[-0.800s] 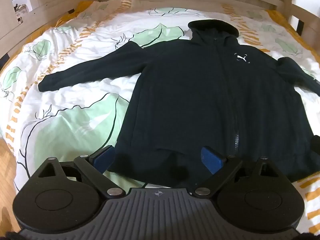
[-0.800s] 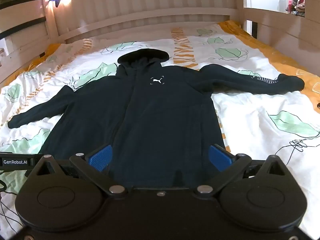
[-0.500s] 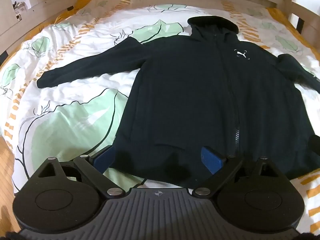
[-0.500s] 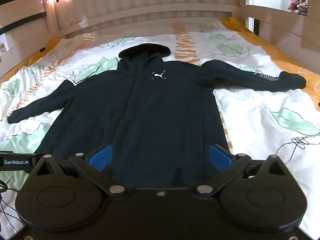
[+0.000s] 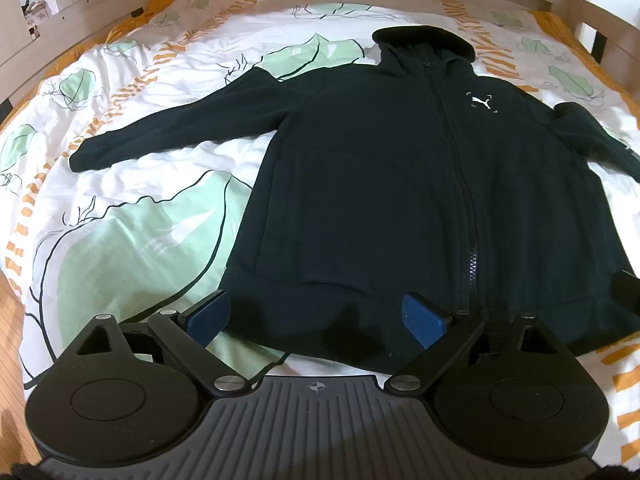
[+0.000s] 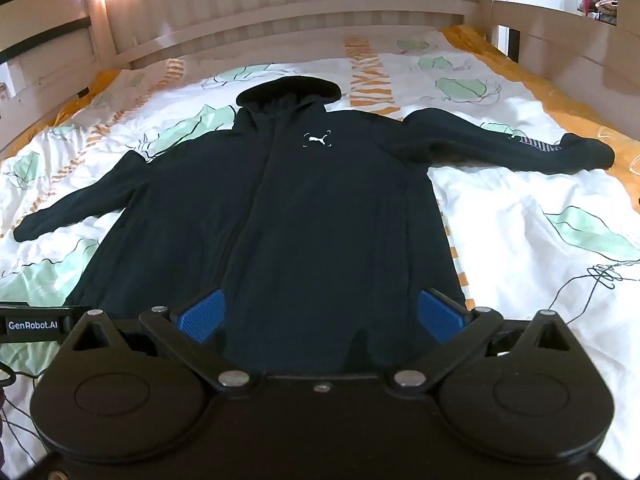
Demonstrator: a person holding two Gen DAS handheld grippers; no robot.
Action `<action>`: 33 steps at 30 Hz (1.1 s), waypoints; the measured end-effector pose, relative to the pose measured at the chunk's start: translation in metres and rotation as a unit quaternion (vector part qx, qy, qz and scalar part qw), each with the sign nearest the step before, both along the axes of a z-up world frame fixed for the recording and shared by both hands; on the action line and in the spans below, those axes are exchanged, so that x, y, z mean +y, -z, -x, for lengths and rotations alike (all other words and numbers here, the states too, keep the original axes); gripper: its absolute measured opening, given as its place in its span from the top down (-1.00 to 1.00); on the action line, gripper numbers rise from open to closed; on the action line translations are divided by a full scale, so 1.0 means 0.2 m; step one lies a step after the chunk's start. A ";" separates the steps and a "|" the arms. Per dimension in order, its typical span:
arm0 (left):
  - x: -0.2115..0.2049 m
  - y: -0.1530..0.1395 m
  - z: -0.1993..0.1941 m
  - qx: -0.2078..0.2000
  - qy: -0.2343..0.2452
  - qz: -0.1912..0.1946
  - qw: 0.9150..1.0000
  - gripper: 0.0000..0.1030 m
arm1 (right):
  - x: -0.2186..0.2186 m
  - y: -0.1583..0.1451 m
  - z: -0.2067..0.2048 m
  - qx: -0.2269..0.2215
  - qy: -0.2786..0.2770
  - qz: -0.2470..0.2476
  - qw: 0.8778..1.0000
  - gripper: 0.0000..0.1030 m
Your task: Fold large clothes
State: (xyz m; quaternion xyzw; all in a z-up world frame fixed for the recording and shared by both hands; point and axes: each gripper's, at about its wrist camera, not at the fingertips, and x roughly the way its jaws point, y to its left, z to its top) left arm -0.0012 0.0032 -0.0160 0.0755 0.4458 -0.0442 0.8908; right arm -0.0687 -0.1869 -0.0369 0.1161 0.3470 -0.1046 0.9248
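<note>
Here the dark hooded jacket (image 5: 400, 184) lies face up and spread flat on the bed (image 5: 132, 240), zip closed, hood toward the headboard (image 6: 280, 20), both sleeves stretched outward. The left gripper (image 5: 316, 316) hovers over the jacket's hem near its left corner, and the right gripper (image 6: 320, 314) over the hem's right part; both sets of jaws stand wide apart, holding nothing. Likely risks: a pinch at the hem could take only the top layer, so the front lifts off the back; the soft quilt beneath the jacket could be caught too; uneven pulls would skew the fold and drag the sleeves.
</note>
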 end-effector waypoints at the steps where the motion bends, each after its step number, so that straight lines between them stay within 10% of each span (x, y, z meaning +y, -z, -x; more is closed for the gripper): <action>1: 0.00 0.00 0.00 0.000 0.000 0.000 1.000 -0.81 | 0.00 0.00 0.00 0.000 0.000 -0.001 1.000 -0.98; 33: -0.01 0.00 0.00 0.008 0.001 0.002 1.000 -0.82 | -0.01 0.00 -0.03 0.016 -0.012 -0.005 1.000 -0.98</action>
